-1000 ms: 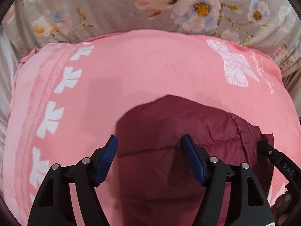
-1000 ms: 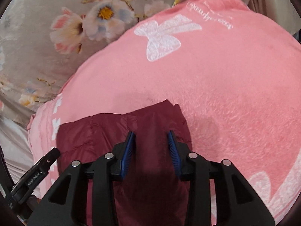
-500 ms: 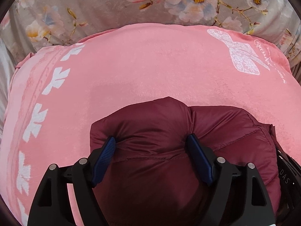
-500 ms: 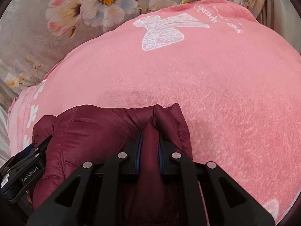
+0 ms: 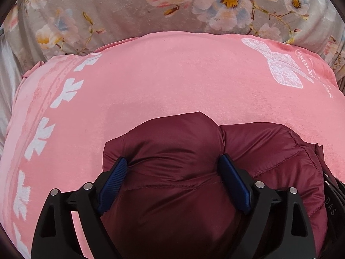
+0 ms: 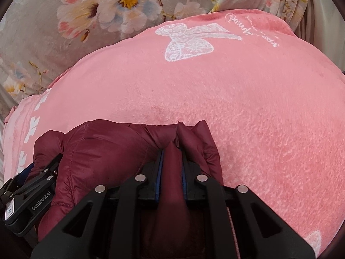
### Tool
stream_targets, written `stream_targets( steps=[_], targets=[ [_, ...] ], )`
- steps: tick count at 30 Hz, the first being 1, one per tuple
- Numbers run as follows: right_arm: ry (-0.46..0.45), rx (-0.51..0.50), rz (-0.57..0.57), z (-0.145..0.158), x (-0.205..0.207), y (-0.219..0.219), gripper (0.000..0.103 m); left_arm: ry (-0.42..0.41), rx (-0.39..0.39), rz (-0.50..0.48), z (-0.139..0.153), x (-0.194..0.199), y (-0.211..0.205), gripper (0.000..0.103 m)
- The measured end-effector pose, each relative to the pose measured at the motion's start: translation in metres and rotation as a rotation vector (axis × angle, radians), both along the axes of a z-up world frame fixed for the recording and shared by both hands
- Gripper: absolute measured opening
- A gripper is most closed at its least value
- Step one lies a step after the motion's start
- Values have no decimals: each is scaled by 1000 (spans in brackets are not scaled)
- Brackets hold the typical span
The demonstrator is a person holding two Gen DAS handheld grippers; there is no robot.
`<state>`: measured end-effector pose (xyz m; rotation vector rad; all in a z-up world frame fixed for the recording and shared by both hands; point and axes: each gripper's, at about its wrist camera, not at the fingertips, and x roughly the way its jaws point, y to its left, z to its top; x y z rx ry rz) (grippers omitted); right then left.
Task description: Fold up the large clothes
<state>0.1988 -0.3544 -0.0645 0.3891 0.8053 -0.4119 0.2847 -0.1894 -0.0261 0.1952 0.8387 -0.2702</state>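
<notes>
Left wrist cam: left tongs [image 5: 172, 179] spread wide w/ a puffy fold of the maroon quilted jacket [image 5: 176, 155] bulging between the blue pads [image 5: 234, 185]. Both pads touch fabric, but whether it's a firm grip I can't tell. Jacket sits on the pink blanket [image 5: 161, 73], near its lower middle, bunched into two rounded lobes. Right tongs' black body [image 5: 332, 196] visible at frame's right edge, touching the jacket.

Right wrist cam: right tongs [image 6: 171, 168] pressed nearly together, pinching a narrow ridge of the jacket [image 6: 97, 151]; fabric puffs out either side of the pads. Left tongs [image 6: 28, 198] seen low left, against the jacket's far lobe, "GenRobot.AI" label readable.

Diff vs earlier frames:
- 1 s ago the jacket lay flatter and lower in both views, both tongs spread above it, no contact by the right pads. Now right is clamped on fabric, left has fabric filling the gap.
- vs 0.5 s ago: almost same pose. Jacket edge looks marginally further up the blanket, the lobes about as puffed.
- Blanket's white bow print [image 6: 189, 41] and leaf border [image 5: 66, 90] shifted only slightly in frame.

Floral grey sheet [image 5: 129, 6] lies beyond the blanket's far edge, bed surface underneath.
</notes>
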Motion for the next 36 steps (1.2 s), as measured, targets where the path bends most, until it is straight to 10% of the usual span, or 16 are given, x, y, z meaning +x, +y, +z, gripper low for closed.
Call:
stream_targets(
  steps=[36],
  targets=[
    [-5, -5, -1, 0, 0, -2, 11, -19, 13, 22, 1, 2, 0, 90]
  ],
)
